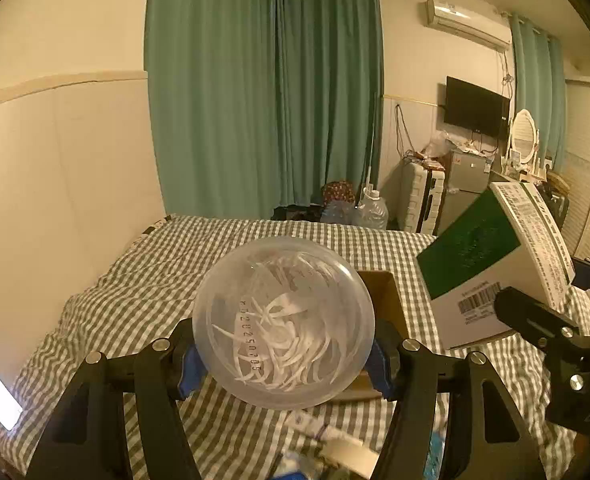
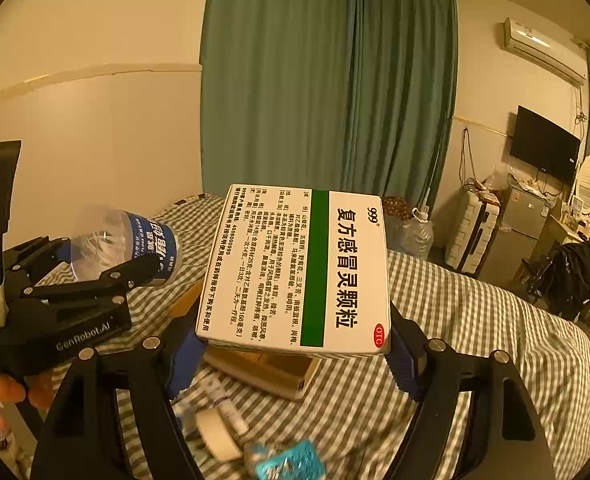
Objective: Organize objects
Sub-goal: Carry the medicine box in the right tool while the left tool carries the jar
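Mid-carry here: left claw (image 1: 283, 354) clamps the clear round plastic tub of white picks (image 1: 283, 320); right claw (image 2: 295, 350) grips the white-and-green medicine box (image 2: 299, 268); next up, I'd guess, is lowering both into the brown cardboard box (image 2: 263, 368) on the checked bed (image 2: 475, 320).

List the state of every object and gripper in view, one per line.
left gripper: shut on clear jar, held in the air
clear jar: gripped, bottom toward camera
right gripper: shut on medicine box
medicine box: lifted, closed
cardboard box: open, on bed
tape roll: lying on bed
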Demonstrator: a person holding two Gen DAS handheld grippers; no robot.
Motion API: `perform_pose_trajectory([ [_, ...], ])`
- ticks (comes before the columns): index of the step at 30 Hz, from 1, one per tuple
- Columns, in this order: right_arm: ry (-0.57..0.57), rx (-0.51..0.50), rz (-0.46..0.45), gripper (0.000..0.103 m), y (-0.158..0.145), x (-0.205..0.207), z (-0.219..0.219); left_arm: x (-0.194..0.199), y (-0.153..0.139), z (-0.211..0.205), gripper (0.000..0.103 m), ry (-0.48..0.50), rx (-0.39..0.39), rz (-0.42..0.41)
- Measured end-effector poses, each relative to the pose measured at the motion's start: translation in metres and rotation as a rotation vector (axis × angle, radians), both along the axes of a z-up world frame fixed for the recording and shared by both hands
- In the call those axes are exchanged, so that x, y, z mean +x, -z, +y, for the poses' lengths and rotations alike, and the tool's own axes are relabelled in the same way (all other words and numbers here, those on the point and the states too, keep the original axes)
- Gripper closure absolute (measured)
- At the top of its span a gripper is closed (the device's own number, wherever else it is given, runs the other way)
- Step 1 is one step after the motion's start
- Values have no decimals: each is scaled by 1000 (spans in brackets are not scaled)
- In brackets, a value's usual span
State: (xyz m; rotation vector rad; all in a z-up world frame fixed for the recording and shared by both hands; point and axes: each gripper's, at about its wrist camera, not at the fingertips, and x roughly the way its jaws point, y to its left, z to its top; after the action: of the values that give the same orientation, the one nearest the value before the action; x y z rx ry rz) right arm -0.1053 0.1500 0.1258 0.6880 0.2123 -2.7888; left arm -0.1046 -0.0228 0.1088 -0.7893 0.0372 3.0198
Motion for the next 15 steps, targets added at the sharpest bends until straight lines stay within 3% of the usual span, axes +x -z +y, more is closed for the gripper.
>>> perform_pose_trajectory([
  [4,-6,-1,-34,26,20,-41,-7,-36,19,4,37,-4,-25,-21],
  [11,-16,4,-123,26,73,-107,-19,-99,83,-3,37,-39,-28,-123],
  [15,-23,13,-157,26,102,-130,-25,-117,107,-4,37,-44,-45,-139],
])
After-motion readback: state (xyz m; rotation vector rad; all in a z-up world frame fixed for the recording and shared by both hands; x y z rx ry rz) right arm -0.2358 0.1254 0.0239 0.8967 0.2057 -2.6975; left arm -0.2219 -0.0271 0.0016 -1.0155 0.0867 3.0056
